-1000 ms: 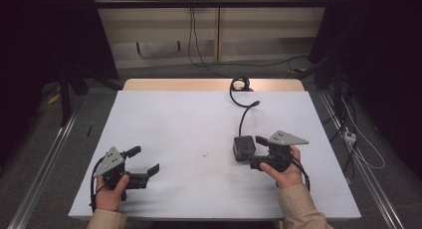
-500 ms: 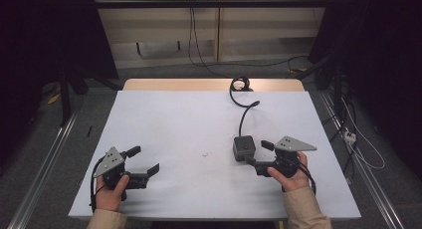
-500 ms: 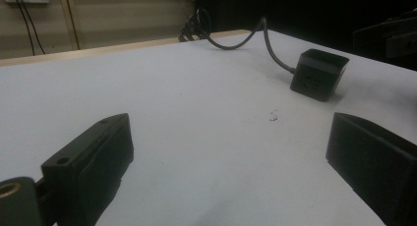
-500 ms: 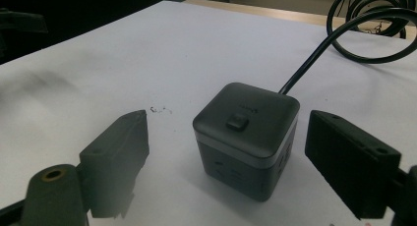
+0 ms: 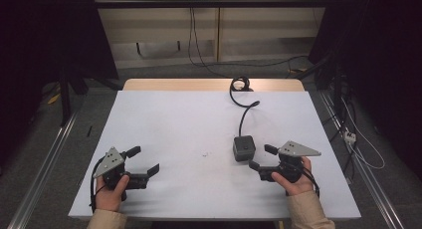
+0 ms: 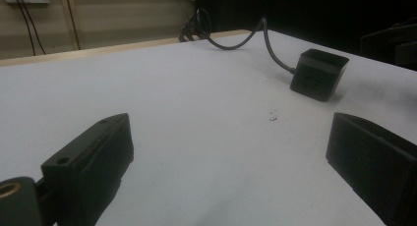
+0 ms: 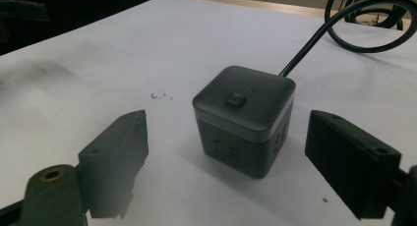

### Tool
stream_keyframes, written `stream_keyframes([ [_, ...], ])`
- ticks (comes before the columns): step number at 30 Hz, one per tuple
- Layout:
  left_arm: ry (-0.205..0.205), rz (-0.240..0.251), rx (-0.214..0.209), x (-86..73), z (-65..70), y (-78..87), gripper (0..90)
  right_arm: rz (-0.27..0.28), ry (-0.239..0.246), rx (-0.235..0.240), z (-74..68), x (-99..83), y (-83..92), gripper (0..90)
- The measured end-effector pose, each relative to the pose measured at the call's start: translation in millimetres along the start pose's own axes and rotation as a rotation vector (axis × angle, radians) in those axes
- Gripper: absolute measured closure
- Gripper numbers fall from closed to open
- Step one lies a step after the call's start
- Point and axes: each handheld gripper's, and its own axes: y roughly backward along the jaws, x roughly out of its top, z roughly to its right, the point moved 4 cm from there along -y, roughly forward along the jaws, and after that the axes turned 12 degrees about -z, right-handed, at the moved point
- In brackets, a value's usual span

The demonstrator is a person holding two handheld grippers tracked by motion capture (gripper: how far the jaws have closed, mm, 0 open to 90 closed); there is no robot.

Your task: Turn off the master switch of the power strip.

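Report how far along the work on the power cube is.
Done: the right gripper sits close beside the power cube, open. In hand: the cube stands ahead of its spread jaws, untouched. Left: closing on the cube and moving it; its cable runs to the table's far edge. The left gripper rests open, apart.

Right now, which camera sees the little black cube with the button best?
The right gripper view: the power cube sits close up, its top button and side sockets plain. The high view shows it small, from above. The left gripper view shows it far off, dim, one side only.
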Motion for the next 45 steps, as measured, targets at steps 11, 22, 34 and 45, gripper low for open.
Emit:
stream_keyframes([
  [11,0.0,0.0,0.0,-0.2,0.1,0.4,3.6,-0.016,-0.001,0.001,5.8,-11.7,5.3,16.4],
  [22,0.001,-0.001,0.002,-0.4,0.1,0.3,3.6,-0.008,-0.004,-0.014,12.2,-19.5,12.1,16.7],
  [34,-0.001,-0.001,0.001,-0.4,0.2,0.4,3.6,-0.003,-0.019,-0.031,19.4,-29.4,20.5,16.7],
  [45,0.001,0.001,0.002,-0.3,0.0,0.8,3.6,0.008,-0.027,-0.045,24.0,-35.0,26.7,16.8],
])
